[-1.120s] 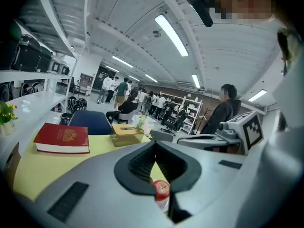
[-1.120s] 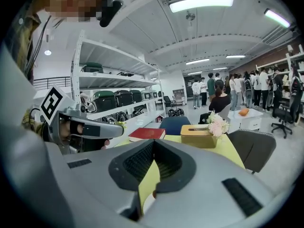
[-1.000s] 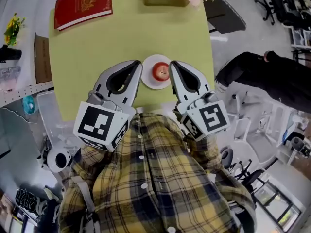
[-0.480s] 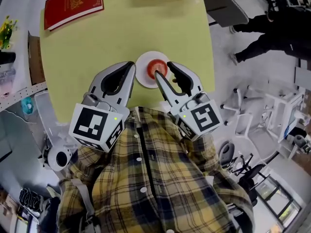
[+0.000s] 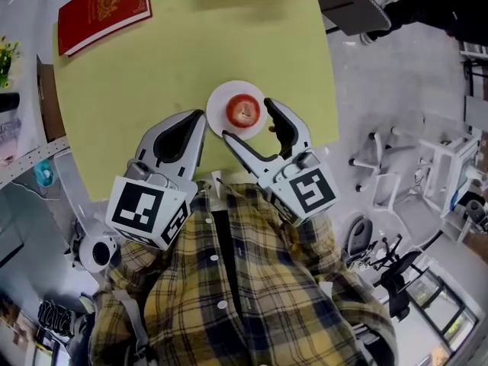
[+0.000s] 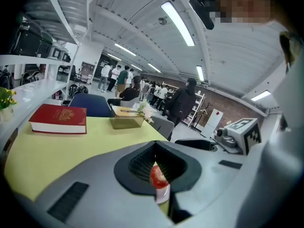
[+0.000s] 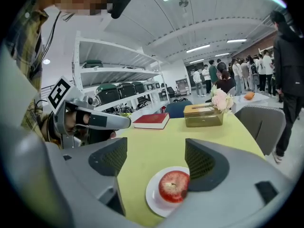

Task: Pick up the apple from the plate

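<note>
Well, the apple [image 5: 243, 112] sits alone on the small white plate [image 5: 216, 100] near the table's [image 5: 152, 67] front edge. It looks firm, smooth and likely to roll, so pinch its widest sides. The right gripper's [image 7: 154, 158] jaws have just been opening and stand wide at it, not gripping. The left gripper's [image 5: 202, 120] are clenched, empty.

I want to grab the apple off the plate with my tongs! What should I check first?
1. Right tongs open: ok; jaws have just been opening, wide apart, nothing between them yet.
2. Round red apple on the small white plate: ok.
3. Apple centred between the jaws: not ok; it sits toward the jaw on the right gripper view's right.
4. Left tongs out of the way: ok; shut, empty, beside the plate.
5. Red hardcover book clear of the path: ok; far off on the yellow-green table.
</note>
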{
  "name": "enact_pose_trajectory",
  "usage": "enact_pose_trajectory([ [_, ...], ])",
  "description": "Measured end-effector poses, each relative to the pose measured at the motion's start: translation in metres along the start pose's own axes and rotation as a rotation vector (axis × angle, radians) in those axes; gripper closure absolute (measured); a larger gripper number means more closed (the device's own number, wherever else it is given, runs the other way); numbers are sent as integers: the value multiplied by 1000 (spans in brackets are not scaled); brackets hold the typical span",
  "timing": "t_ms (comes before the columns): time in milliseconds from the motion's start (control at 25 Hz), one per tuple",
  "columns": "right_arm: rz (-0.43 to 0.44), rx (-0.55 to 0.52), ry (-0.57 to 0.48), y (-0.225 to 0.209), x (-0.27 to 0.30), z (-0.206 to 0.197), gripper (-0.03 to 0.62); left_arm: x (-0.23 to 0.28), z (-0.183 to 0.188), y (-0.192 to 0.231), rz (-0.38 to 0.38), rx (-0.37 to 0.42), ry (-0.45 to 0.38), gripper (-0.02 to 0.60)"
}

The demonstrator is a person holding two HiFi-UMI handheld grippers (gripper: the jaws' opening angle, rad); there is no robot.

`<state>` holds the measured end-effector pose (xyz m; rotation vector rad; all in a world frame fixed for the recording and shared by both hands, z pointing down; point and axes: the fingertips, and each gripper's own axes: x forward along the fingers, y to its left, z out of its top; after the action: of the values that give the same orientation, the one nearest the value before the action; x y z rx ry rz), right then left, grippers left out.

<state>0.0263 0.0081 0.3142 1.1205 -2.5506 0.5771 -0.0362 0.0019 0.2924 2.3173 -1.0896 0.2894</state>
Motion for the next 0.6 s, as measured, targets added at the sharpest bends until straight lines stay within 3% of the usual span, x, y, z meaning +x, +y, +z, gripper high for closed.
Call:
enact_pose_trajectory([
  [200,-20,-19,62,-4,5,-23,233,2,-10,0,-4,-3,23,575],
  [600,-102,-16,91,-27,19,-68,233,14,-45,9,-13,-38,99,575],
])
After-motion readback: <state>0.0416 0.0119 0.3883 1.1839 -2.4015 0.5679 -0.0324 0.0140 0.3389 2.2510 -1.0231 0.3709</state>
